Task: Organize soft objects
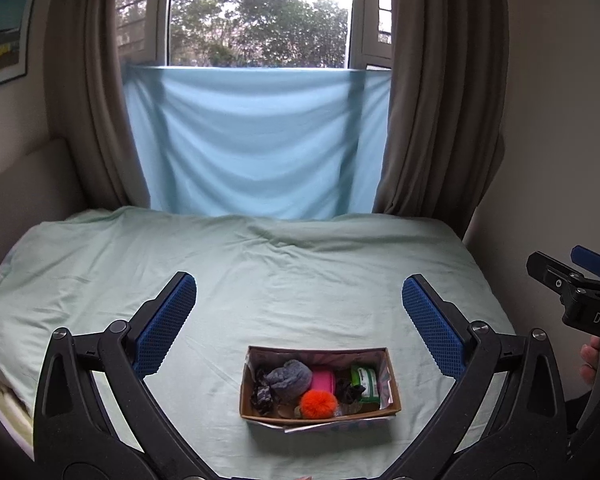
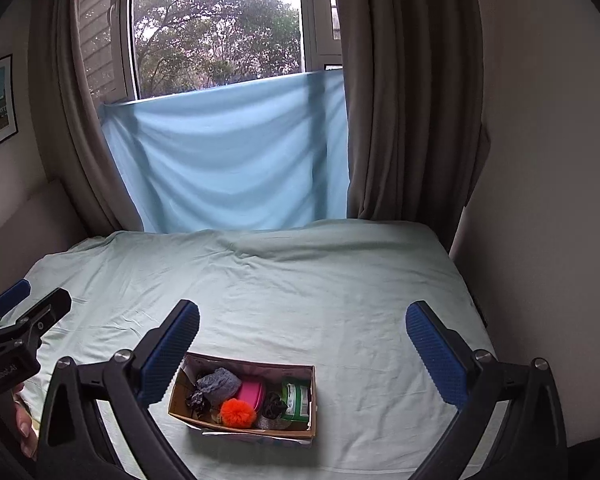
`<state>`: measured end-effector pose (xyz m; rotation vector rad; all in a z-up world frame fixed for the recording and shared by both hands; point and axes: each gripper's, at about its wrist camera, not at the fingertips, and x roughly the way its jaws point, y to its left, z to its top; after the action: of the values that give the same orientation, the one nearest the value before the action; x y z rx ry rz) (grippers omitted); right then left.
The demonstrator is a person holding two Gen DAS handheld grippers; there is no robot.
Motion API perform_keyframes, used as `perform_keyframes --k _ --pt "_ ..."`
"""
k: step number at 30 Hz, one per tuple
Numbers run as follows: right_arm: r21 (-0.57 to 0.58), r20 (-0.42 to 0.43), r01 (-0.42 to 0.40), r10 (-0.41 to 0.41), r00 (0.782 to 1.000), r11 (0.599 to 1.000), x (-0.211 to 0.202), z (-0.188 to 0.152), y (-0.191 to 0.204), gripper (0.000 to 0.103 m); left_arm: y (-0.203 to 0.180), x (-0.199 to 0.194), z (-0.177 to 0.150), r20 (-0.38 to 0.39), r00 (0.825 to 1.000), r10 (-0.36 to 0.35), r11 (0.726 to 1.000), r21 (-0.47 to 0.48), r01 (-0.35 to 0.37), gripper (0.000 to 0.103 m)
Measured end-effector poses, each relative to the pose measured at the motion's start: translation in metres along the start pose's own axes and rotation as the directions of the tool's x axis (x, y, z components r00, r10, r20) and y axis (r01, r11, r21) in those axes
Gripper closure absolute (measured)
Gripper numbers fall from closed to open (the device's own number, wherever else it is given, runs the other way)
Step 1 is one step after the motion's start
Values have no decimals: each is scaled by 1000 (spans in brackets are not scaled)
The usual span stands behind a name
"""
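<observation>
A small cardboard box (image 1: 394, 384) sits on the pale green bed sheet (image 1: 260, 280). It holds an orange pompom (image 1: 318, 403), a grey fuzzy item (image 1: 290, 376), a pink item (image 1: 323, 380), a green packet (image 1: 364, 382) and dark scrunchies (image 1: 262, 394). My left gripper (image 1: 299, 300) is open and empty above and behind the box. In the right wrist view the box (image 2: 312, 400) lies low between the fingers, with the pompom (image 2: 238, 412) in it. My right gripper (image 2: 302, 328) is open and empty. The left gripper also shows at the edge of the right wrist view (image 2: 24, 308).
A light blue cloth (image 1: 256, 140) hangs over the lower window, brown curtains (image 1: 432, 120) on both sides. A wall stands right of the bed (image 2: 540, 240). A headboard (image 1: 24, 184) is at the left. The right gripper's body (image 1: 572, 292) shows at the far right.
</observation>
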<state>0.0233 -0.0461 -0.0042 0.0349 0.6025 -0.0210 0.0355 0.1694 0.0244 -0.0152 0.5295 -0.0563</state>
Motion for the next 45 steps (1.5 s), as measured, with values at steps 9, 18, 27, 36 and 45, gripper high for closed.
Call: perform_keyframes --k 9,18,27,36,45 --pt "15 40 21 -22 999 1000 -12 -3 -11 0 -8 -5 -4 17 1000 -5 1000 15 4 0" --pt "7 58 28 -29 998 1000 -16 -4 -11 0 -10 -8 -5 19 1000 -1 1000 18 1 0" --pt "7 56 22 -23 998 1000 -16 -5 -13 0 -12 -9 -9 24 1000 -1 1000 19 0 0" --pt "6 57 29 -29 998 1000 -16 -5 -12 0 -12 -12 -10 31 1000 -1 1000 25 1 0" --pt "6 60 29 -29 998 1000 -17 -3 -11 0 -13 -10 -11 32 999 0 1000 31 -1 0"
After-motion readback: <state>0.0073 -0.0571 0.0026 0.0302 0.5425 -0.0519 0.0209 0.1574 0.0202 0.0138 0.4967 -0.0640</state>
